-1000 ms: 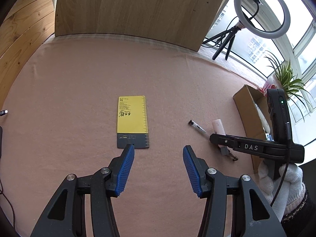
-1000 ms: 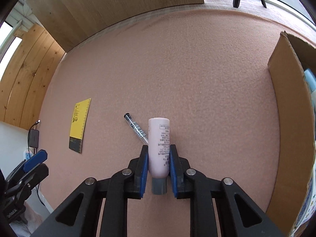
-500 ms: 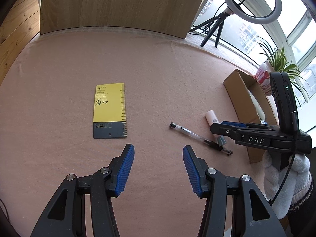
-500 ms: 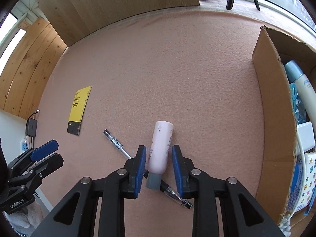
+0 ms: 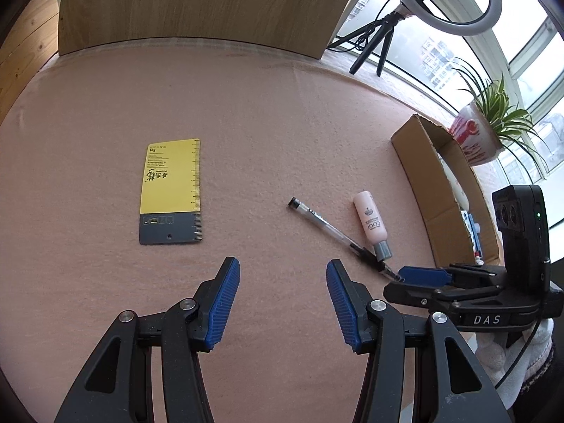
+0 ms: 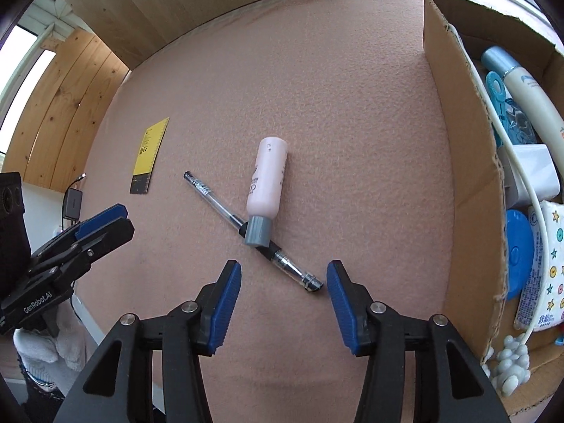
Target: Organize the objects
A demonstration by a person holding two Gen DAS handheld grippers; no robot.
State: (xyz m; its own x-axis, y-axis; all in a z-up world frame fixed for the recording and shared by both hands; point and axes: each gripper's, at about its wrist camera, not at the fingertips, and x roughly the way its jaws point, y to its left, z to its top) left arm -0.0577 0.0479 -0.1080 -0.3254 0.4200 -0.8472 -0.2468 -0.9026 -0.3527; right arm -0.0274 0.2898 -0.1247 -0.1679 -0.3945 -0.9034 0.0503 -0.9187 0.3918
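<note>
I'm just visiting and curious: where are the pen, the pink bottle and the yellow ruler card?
pen (image 6: 225,210): right wrist view, on its clear barrel.
pink bottle (image 6: 267,180): right wrist view, on its pink body.
yellow ruler card (image 5: 171,179): left wrist view, on its yellow part.

— Where on the tabletop (image 6: 317,88)?
— Bottle (image 6: 267,179) resting across pen (image 6: 225,208), cap end on it. Card (image 6: 148,155) well left. Box (image 6: 454,162) right.
</note>
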